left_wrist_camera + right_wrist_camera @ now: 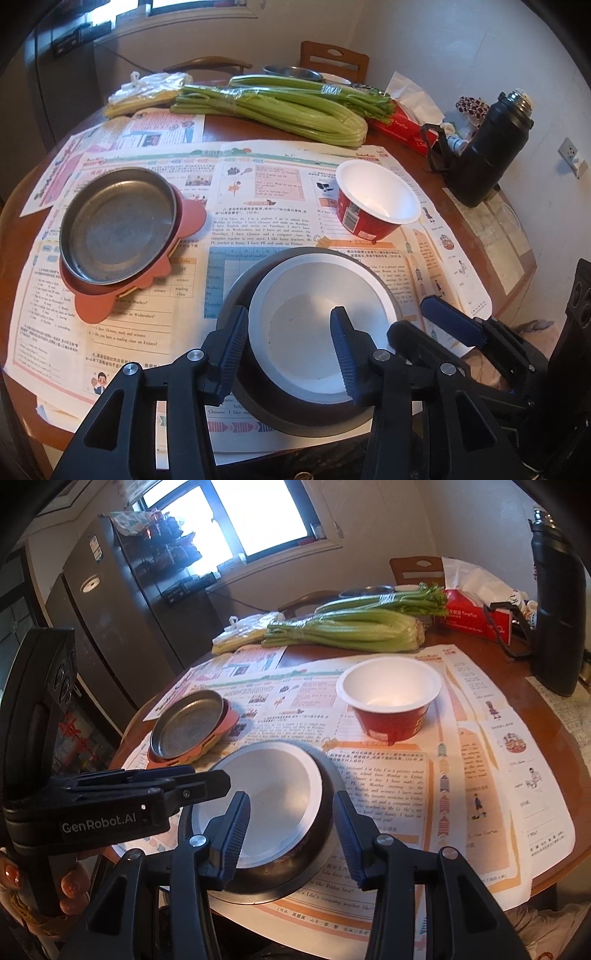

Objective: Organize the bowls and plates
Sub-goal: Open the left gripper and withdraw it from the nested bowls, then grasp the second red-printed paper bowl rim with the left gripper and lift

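A white bowl (314, 317) sits nested in a dark metal bowl (236, 291) at the table's near edge. My left gripper (290, 339) is open, its fingers straddling the white bowl's left rim. My right gripper (290, 825) is open, its fingers straddling the right rims of both bowls (258, 797). A metal plate (118, 225) lies on an orange plate (147, 280) to the left. A red paper bowl with a white inside (376, 201) stands behind, also in the right wrist view (391, 698).
Newspaper sheets (258, 192) cover the round wooden table (461, 236). Celery bundles (273, 107), a plastic bag (147, 88), a red tissue box (402, 129) and a black flask (491, 147) stand at the back. A fridge (122, 609) is at the left.
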